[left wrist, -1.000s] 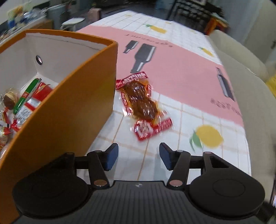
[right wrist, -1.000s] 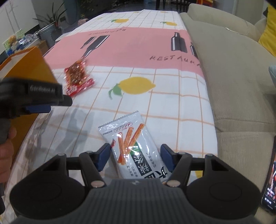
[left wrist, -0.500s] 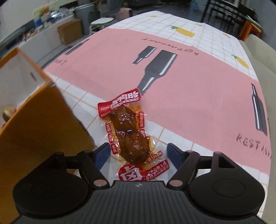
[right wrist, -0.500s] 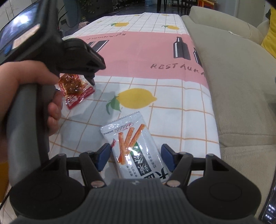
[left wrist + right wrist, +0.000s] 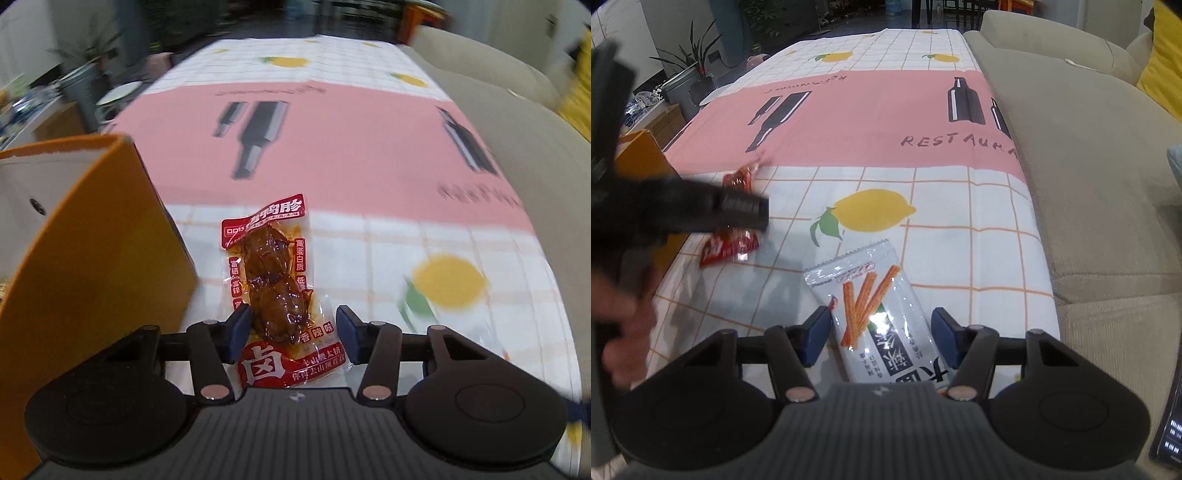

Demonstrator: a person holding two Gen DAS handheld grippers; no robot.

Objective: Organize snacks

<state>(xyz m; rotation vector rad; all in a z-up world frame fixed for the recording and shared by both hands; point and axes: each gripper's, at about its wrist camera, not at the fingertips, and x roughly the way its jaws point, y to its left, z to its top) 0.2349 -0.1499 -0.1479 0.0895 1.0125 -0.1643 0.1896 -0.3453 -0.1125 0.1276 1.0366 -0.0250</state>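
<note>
Two packets left out on the worktop (image 5: 960,206), both being gone for at once. Left gripper (image 5: 291,325) down over the red meat snack (image 5: 275,280), fingers (image 5: 239,326) closing with the packet's lower half between them: left pad right against the wrapper, right pad looks a touch clear, so no firm clamp yet. Right gripper (image 5: 881,332) straddling the white stick-snack pouch (image 5: 882,314), fingers (image 5: 816,334) closing too, apart on either side of it, gaps visible, not pressing yet.

Orange box (image 5: 92,266) just beside the red packet, to its left, open at the top. Hardly any of its inside in view, so no telling how full. By the look of it, most of the sorting done; these two pickups and their drops into the box left to do.

Textures: red packet glossy, clear film over a lumpy brown piece, crinkled sealed edges, likely slippery. White pouch flat, smooth, shiny foil, serrated top edge, printed orange sticks. Box stiff card, matte orange outside, white inside. Cloth on the worktop soft, pink band and lemon-print grid, lying flat.
</note>
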